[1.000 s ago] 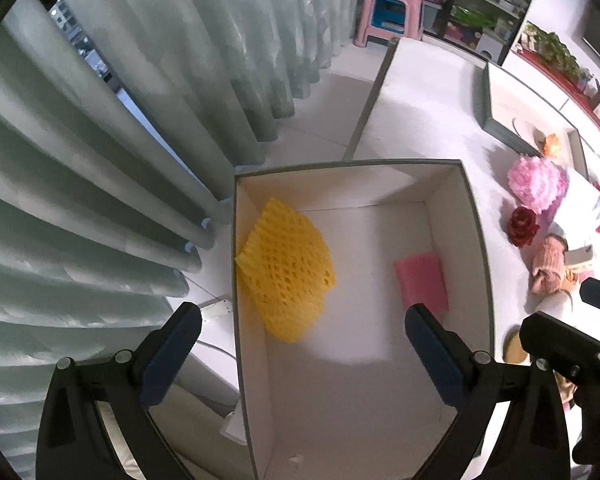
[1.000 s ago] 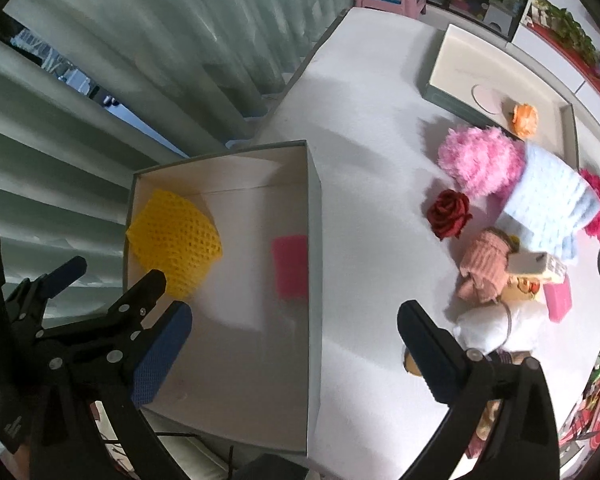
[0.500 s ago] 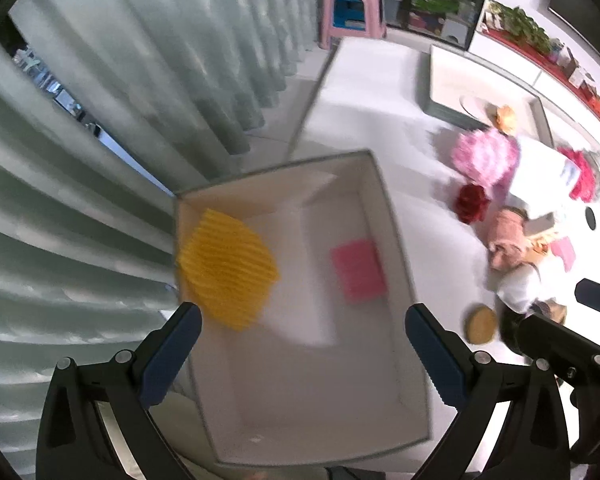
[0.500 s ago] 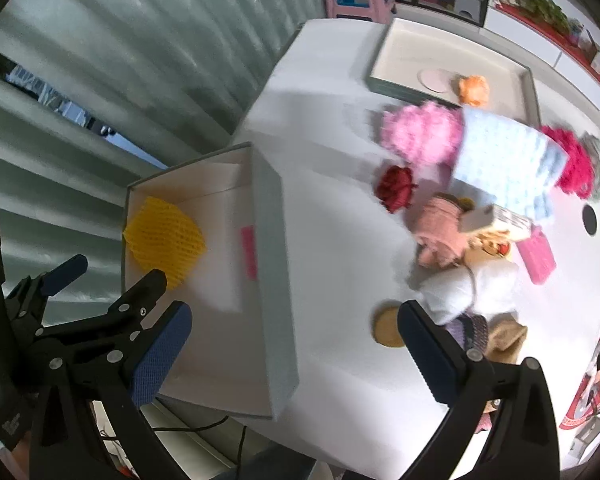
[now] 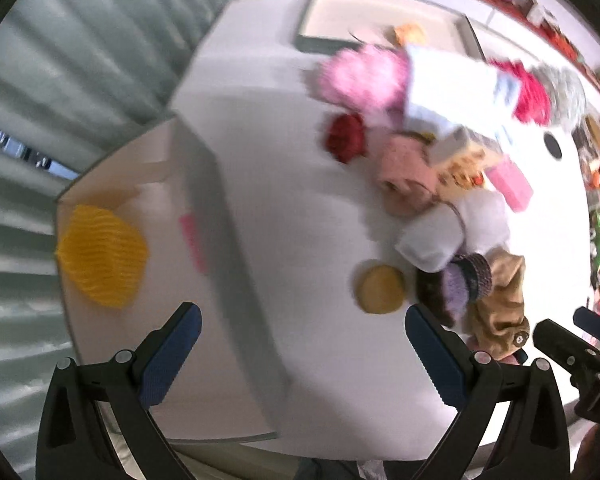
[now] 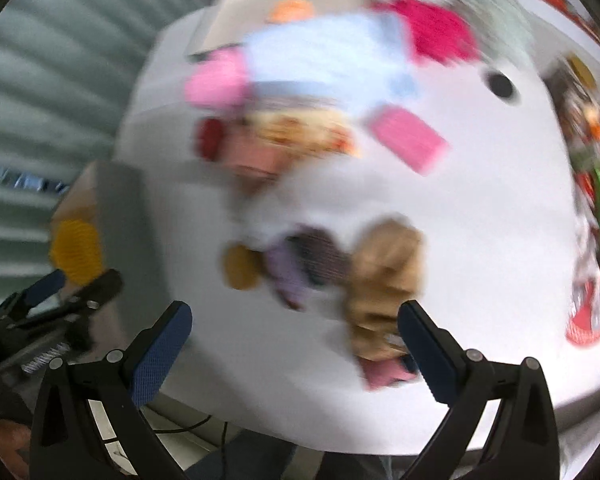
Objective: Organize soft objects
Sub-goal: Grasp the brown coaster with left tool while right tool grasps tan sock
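Both tools have swung rightward off the open box [image 5: 204, 216] since a second ago, so the pile of soft things, then at the right edge of each view, now fills the middle. The left tool [image 5: 300, 344] hangs released, its blue pads wide apart and nothing between them; the right tool [image 6: 290, 346] is likewise spread and empty. That reads as the end of a drop-off and the start of the next fetch.

Already in the box lie a yellow foam net [image 5: 102, 254] against its far-left wall and a pink sponge [image 5: 192, 240] hard by the near wall. Still loose on the desk [image 5: 292, 216] are a red fabric rose [image 5: 346, 138], a fluffy pink knit [image 5: 364, 80], a round tan pad [image 5: 381, 289], a purple knitted piece [image 5: 466, 284] and a brown plush toy [image 5: 500, 300], so most of the sorting appears undone.

From the left wrist, the box interior and both stowed items show fairly clearly, plus a shallow tray [image 5: 380, 12] at the far end of the desk. From the right wrist, heavy motion blur smears everything, but it shows the brown plush just ahead of its right pad, and the left tool low at its left edge over the box, which suggests the plush or its neighbours are the next pick.
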Tool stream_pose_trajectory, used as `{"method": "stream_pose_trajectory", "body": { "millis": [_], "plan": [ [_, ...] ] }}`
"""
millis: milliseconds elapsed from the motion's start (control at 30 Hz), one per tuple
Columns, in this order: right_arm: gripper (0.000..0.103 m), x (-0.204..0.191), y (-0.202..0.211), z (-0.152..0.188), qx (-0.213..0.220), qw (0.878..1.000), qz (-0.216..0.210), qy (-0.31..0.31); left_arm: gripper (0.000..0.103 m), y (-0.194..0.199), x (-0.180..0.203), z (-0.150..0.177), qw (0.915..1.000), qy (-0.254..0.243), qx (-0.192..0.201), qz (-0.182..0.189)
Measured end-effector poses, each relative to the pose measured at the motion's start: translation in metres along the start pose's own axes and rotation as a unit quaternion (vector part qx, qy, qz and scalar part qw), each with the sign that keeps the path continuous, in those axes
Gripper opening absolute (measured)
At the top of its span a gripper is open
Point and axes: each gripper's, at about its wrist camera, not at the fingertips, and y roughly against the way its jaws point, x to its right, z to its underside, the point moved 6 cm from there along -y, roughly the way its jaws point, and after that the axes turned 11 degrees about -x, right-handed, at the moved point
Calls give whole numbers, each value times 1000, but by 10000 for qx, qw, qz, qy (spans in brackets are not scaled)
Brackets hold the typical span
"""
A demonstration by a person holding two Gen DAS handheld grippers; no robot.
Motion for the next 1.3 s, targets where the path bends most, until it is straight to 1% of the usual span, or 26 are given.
{"method": "stream_pose_trajectory", "body": {
  "millis": [67, 100, 200, 333, 500, 567, 667, 733, 767, 833, 933, 1000, 1067, 1100, 1167, 1300],
  "plan": [
    [103, 27, -3, 4, -57, 9997, 18, -227, 103, -11, 15, -3, 9999, -58, -120, 10],
    [103, 42, -5, 7, -89, 9993, 13, -354, 103, -18, 21, -6, 9998, -69, -187, -39],
    [103, 65, -11, 12, -176, 9983, -1, -555, 103, -44, 35, -12, 9989, -103, -368, -286],
    [103, 83, -22, 19, -292, 9976, -23, -635, 103, -74, 45, -13, 9967, -218, -562, -552],
    [103, 87, -37, 16, -462, 9971, -10, -605, 103, -100, 50, -9, 9954, -198, -733, -579],
    [103, 85, -43, 14, -510, 9974, 20, -511, 103, -107, 51, -8, 9955, -176, -755, -536],
    [103, 77, -54, 5, -556, 9979, 196, -256, 103, -114, 53, -8, 9959, -128, -758, -478],
    [103, 74, -65, -2, -570, 9973, 451, -72, 103, -119, 54, -8, 9957, -106, -787, -472],
    [103, 72, -72, -6, -636, 9963, 572, -21, 103, -121, 55, -7, 9960, -98, -792, -404],
    [103, 71, -86, -13, -771, 9946, 694, 70, 103, -124, 58, -6, 9963, -104, -787, -341],
    [103, 70, -98, -22, -823, 9919, 935, 232, 103, -123, 60, -4, 9971, -122, -677, -317],
    [103, 69, -105, -27, -875, 9895, 1092, 368, 103, -124, 59, -4, 9975, -57, -686, -165],
    [103, 69, -110, -29, -941, 9874, 1199, 430, 103, -129, 49, -2, 9967, 138, -777, 189],
    [103, 67, -111, -31, -928, 9869, 1237, 460, 103, -133, 44, -1, 9947, 302, -875, 450],
    [103, 68, -110, -31, -918, 9869, 1246, 459, 103, -133, 43, -1, 9950, 316, -841, 428],
    [103, 71, -108, -27, -867, 9872, 1251, 469, 103, -131, 45, -4, 9942, 316, -932, 429]
  ]
}}
